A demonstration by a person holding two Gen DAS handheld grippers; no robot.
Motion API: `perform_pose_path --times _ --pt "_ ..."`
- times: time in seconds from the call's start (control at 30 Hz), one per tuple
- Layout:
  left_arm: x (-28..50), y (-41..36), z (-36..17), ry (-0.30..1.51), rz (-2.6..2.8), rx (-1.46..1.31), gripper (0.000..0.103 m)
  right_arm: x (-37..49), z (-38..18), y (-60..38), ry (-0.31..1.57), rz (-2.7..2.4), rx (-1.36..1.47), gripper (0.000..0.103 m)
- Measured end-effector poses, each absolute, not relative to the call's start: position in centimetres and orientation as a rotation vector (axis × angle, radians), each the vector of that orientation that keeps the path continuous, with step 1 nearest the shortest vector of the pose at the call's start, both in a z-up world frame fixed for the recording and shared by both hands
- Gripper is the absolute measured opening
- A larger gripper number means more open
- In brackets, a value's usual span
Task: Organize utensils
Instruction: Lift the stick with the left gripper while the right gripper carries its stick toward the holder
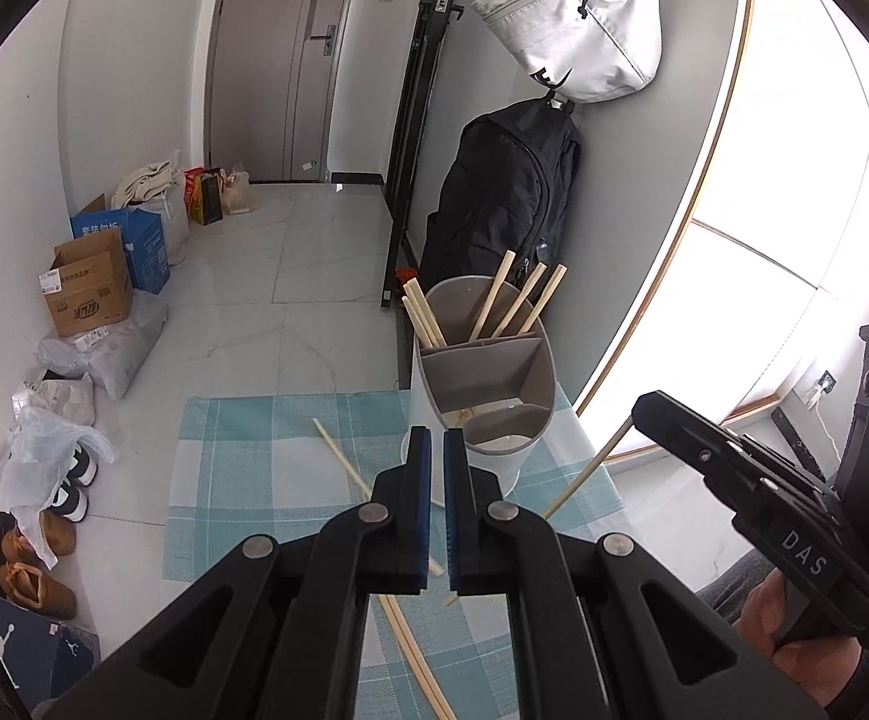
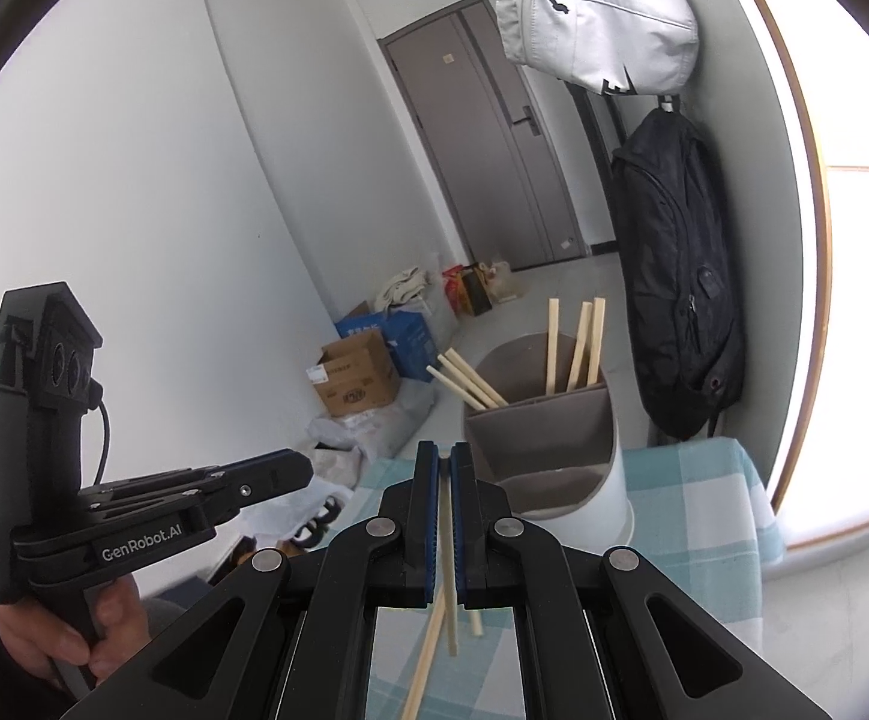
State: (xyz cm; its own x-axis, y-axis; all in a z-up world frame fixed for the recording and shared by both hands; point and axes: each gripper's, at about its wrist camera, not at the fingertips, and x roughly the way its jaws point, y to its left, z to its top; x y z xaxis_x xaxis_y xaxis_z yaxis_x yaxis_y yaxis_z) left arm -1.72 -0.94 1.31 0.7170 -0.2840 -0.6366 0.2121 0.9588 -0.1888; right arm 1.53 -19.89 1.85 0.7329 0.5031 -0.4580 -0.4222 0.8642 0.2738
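A white utensil holder (image 1: 497,468) (image 2: 608,510) with grey dividers stands at the far end of a blue checked cloth (image 1: 242,438) (image 2: 692,498). Several wooden chopsticks (image 1: 491,300) (image 2: 581,342) stick up from its back compartments. My left gripper (image 1: 437,441) (image 2: 302,468) hovers just in front of the holder, shut with nothing between its pads. My right gripper (image 2: 446,453) (image 1: 638,408) is shut on one chopstick (image 2: 448,540) (image 1: 584,468), held slanting above the cloth's right side. A loose chopstick (image 1: 341,462) and a pair (image 1: 416,660) lie on the cloth.
A black backpack (image 1: 506,192) and a white bag (image 1: 578,18) hang on the wall right behind the holder. Cardboard boxes (image 1: 89,282), plastic bags and shoes (image 1: 44,540) line the floor on the left. A bright window (image 1: 794,180) curves along the right.
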Motion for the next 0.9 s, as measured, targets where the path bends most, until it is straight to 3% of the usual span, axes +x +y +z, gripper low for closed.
perform_pose_path --times 0.2,0.3,0.37,0.43,0.53,0.9 --pt "0.5 3.6 -2.1 0.847 -0.168 -0.247 0.0 1.7 1.8 -20.6 0.561 0.513 0.17 0.003" --pt "3.2 4.8 -5.4 0.979 -0.114 -0.27 0.006 2.0 1.4 -21.1 0.59 0.511 0.214 0.003" --pt "5.1 5.2 -7.4 1.024 -0.095 -0.301 0.015 2.3 0.8 -21.5 0.623 0.507 0.264 0.003" --pt "6.7 5.2 -8.8 1.054 -0.084 -0.322 0.035 2.5 0.2 -21.9 0.649 0.503 0.299 0.003" --pt "9.5 4.6 -10.5 1.09 -0.063 -0.329 0.049 2.9 -0.9 -22.8 0.7 0.496 0.356 0.003" --pt "14.0 3.5 -14.1 1.193 0.056 -0.269 0.049 4.5 -3.4 -27.1 0.783 0.433 0.52 0.003"
